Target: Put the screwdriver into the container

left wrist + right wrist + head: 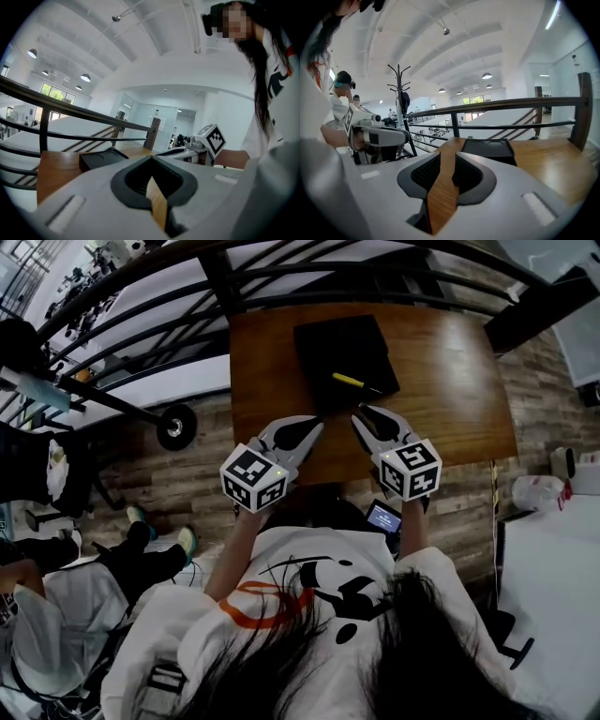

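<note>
dark hair and a white shirt (309,563) with an orange and black print fill the near edge of the head view; the print is too broken up to read. past them the left tongs (316,427) seem to meet at the tips, holding nothing. the right tongs (361,412) stand apart with only bare table (450,381) between them. each bears a marker cube (253,474). only the head view shows the yellow-handled screwdriver (351,382), lying in the black container (323,343) toward its near right edge. both gripper views catch just the container's side, and the right one also a coat stand (400,101).
</note>
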The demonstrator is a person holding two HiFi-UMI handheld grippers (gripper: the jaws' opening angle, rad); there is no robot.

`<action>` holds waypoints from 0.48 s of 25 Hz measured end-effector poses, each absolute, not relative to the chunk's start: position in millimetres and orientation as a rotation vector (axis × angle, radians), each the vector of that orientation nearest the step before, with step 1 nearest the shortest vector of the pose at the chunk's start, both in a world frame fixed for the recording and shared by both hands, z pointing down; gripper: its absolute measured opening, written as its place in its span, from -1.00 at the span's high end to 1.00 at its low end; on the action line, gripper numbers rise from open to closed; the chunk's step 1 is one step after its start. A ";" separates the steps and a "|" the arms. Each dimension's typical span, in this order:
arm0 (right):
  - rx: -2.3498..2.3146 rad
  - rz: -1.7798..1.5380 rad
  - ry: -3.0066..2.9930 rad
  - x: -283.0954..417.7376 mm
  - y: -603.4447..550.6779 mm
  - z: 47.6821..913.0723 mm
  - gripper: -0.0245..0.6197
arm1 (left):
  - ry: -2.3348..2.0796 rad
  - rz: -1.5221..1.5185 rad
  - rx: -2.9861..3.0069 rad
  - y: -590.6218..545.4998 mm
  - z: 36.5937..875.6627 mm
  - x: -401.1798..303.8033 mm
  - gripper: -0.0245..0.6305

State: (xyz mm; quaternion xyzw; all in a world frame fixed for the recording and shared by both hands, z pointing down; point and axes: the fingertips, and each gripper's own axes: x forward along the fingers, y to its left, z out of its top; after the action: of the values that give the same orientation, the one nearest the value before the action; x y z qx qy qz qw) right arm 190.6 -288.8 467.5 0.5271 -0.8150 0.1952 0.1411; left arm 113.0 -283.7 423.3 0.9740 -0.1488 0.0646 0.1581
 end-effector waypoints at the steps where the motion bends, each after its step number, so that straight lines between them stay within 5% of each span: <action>1: 1.541 0.562 -2.347 185.6 -282.1 466.0 0.55 | -0.407 0.189 2.789 -276.8 424.0 109.0 0.93; 12: 1.710 0.578 -2.307 110.0 -195.4 463.0 0.68 | -0.238 0.230 2.841 -192.0 427.8 44.0 0.93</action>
State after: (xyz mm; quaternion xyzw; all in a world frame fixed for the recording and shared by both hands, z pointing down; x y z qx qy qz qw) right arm 110.0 -195.4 463.0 0.5804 -0.7833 0.1961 0.1059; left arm 44.0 -192.0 427.8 0.9835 -0.0822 0.0795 0.1403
